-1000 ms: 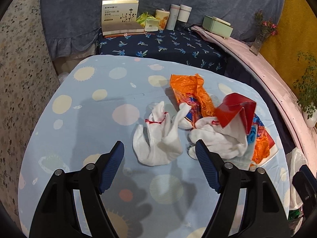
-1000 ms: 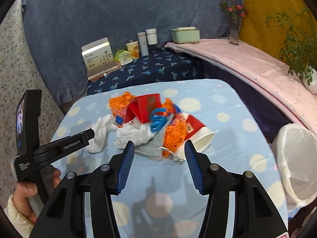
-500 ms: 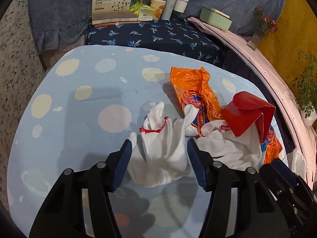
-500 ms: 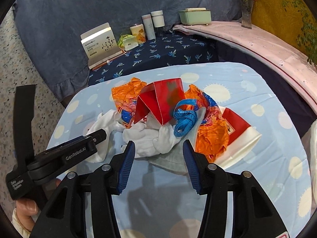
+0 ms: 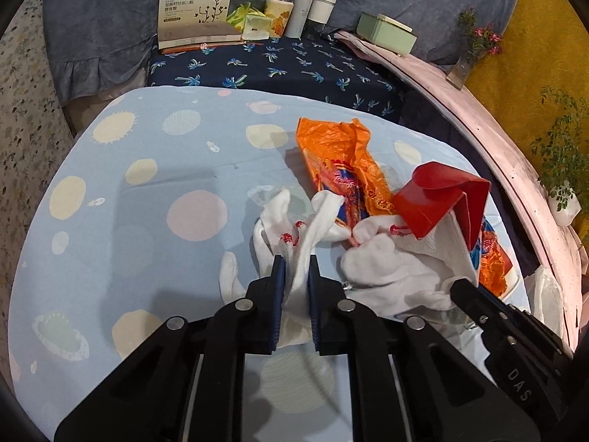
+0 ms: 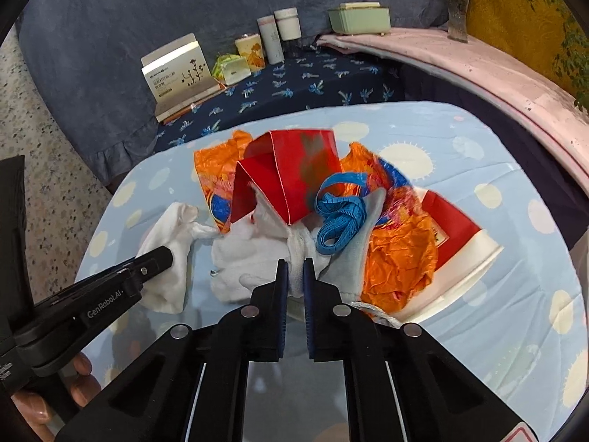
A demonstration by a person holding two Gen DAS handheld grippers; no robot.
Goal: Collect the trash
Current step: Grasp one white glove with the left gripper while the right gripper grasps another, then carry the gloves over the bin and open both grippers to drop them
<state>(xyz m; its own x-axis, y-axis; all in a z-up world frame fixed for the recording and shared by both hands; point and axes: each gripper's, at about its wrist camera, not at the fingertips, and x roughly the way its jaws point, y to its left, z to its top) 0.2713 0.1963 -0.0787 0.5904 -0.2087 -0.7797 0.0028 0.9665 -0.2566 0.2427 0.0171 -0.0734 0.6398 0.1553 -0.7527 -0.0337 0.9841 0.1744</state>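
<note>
Each gripper has just closed on a white glove, ready to lift: left gripper (image 5: 294, 265) on left glove (image 5: 291, 228), right gripper (image 6: 292, 269) on right glove (image 6: 254, 258).

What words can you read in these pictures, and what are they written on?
"GenRobot.AI": on the side of the left gripper, seen from the right wrist.
"DAS": on the right gripper, seen from the left wrist.
Cream box with a flower drawing: printed lines, too small to read.
Orange wrapper: crumpled print, unreadable.
Red paper cup: small marks, too blurred.
Yellow tin: picture only, no readable words.
</note>
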